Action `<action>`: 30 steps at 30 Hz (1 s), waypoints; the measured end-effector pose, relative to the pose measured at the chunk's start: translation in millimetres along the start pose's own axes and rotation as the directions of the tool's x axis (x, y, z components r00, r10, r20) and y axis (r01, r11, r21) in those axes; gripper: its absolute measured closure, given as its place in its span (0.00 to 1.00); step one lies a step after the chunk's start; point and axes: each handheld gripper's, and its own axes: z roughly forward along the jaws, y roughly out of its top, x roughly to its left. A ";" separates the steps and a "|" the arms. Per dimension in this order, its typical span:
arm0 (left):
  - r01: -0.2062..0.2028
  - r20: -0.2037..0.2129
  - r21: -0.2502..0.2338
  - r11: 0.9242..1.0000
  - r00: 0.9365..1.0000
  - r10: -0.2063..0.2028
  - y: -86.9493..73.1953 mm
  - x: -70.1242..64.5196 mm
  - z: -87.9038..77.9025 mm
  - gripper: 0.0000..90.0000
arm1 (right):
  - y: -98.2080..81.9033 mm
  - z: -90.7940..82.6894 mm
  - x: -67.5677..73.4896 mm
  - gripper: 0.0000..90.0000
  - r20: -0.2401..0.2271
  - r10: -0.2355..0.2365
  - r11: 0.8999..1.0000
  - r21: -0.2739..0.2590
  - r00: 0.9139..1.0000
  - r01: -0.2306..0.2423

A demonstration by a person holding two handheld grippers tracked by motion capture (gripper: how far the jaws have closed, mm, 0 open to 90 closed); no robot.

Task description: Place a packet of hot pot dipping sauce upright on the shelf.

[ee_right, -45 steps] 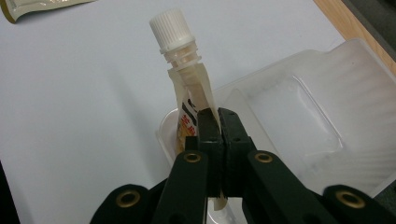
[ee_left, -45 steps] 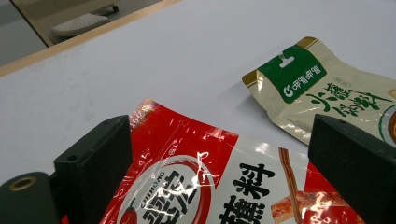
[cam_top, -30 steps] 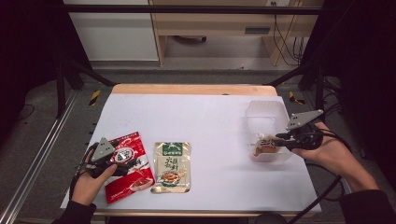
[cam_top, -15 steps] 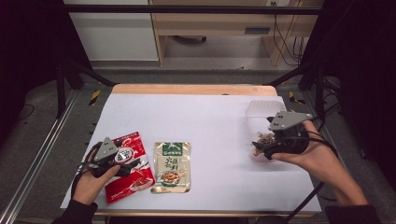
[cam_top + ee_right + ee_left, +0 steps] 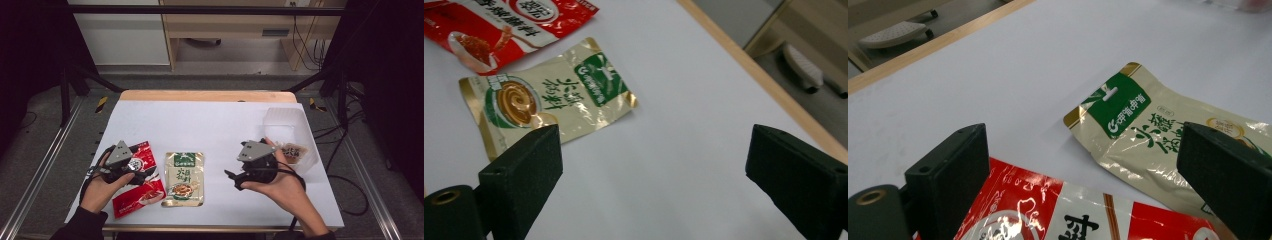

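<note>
Right gripper [image 5: 231, 177] open and empty, fingers just spread, aimed left at beige pouch [image 5: 184, 178] lying flat mid-worktop, long axis near-to-far. Left gripper [image 5: 142, 176] open over red pouch [image 5: 142, 186].

left pouch [image 5: 142, 180] beside middle pouch [image 5: 184, 178], box [image 5: 290, 137] right

Around the work: table, floor and furniture

A white table top [image 5: 210, 125] lies under both the left tongs [image 5: 145, 176] and the right tongs [image 5: 232, 179], and its wooden edge [image 5: 205, 95] runs well beyond them. Farther off stand a white cabinet [image 5: 120, 35] and a wooden shelf unit [image 5: 225, 25], with cables [image 5: 305, 40] hanging far beyond the right tongs. A metal rail [image 5: 45, 165] runs outside the left tongs, and a yellow-black marker [image 5: 101, 104] lies on the floor beyond it.
</note>
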 end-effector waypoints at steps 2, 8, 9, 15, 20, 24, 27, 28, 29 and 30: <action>-0.014 0.020 0.021 1.000 1.000 0.014 8.0 -1.4 3.4 0.07 | -1.6 17.3 9.3 0.11 -0.019 -0.001 1.000 -0.005 1.000 0.001; -0.026 0.052 0.031 0.999 0.998 0.024 25.3 3.6 11.9 0.07 | -4.2 42.8 14.2 0.16 -0.017 0.029 0.999 -0.017 0.999 -0.029; -0.026 0.052 0.031 0.999 0.998 0.024 25.3 3.6 11.9 0.07 | -4.2 42.8 14.2 0.16 -0.017 0.029 0.999 -0.017 0.999 -0.029; -0.033 0.079 0.052 0.998 0.996 0.029 34.7 10.0 27.0 0.07 | -13.3 58.7 16.6 0.23 -0.005 0.088 0.995 -0.053 0.996 -0.088; -0.047 0.102 0.085 0.995 0.994 0.038 39.0 14.7 46.7 0.08 | -22.1 71.0 26.9 0.28 0.001 0.106 0.992 -0.070 0.994 -0.106; -0.059 0.097 0.110 0.992 0.994 0.048 43.0 14.9 59.3 0.09 | -26.2 75.9 32.4 0.31 0.014 0.126 0.989 -0.082 0.992 -0.124; -0.064 0.103 0.129 0.990 0.993 0.050 44.2 12.8 63.4 0.10 | -27.7 75.7 38.4 0.33 0.015 0.142 0.987 -0.079 0.990 -0.140; -0.067 0.106 0.135 0.989 0.993 0.053 43.8 11.9 64.5 0.10 | -28.8 75.4 40.7 0.34 0.015 0.141 0.988 -0.073 0.990 -0.139; -0.082 0.105 0.150 0.985 0.992 0.067 43.2 11.3 65.1 0.10 | -30.6 75.4 43.3 0.34 0.017 0.136 0.988 -0.071 0.991 -0.134; -0.080 0.106 0.152 0.985 0.992 0.065 42.5 10.3 65.6 0.10 | -33.2 75.2 45.8 0.35 0.024 0.130 0.989 -0.067 0.991 -0.128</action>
